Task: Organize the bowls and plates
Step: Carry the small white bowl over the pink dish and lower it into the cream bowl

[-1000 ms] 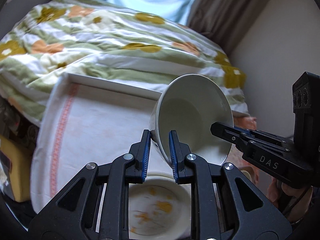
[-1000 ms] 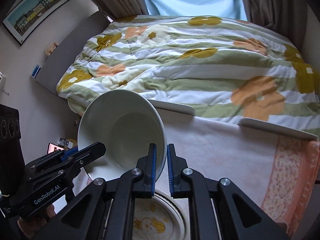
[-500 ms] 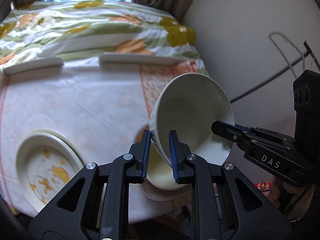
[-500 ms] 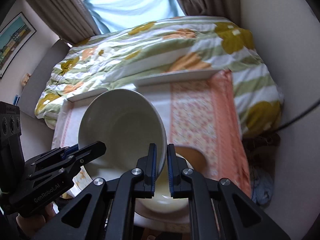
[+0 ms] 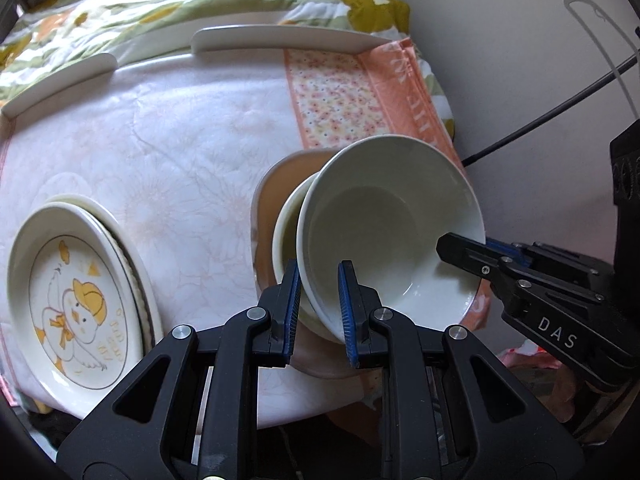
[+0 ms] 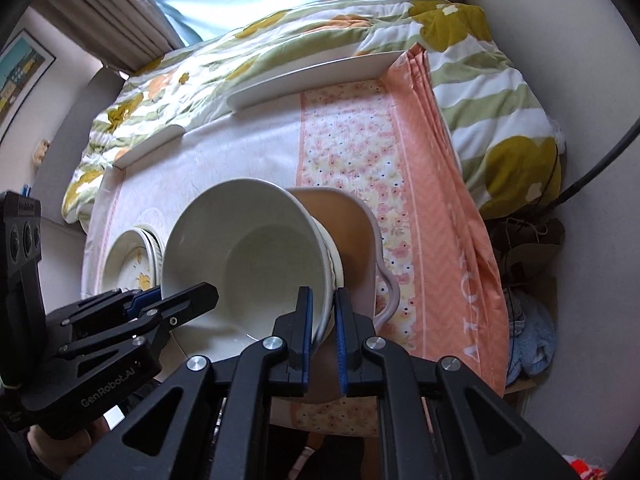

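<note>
Bowls are being nested: a white bowl point(image 5: 384, 240) is clamped at opposite rim edges by the left gripper point(image 5: 318, 304) and the right gripper point(image 6: 320, 320), each set of jaws narrowed on the thin wall. It is held tilted, directly over a second bowl point(image 5: 286, 232) seated in a pink dish point(image 6: 348, 232) on the counter point(image 5: 180, 140). Stacked plates point(image 5: 76, 300) are set well apart.

- The table point(image 5: 180, 140) is looked down on steeply from each wrist, at close range.
- The white bowl point(image 5: 384, 232) and duck plate point(image 5: 72, 300) are shared by both views.
</note>
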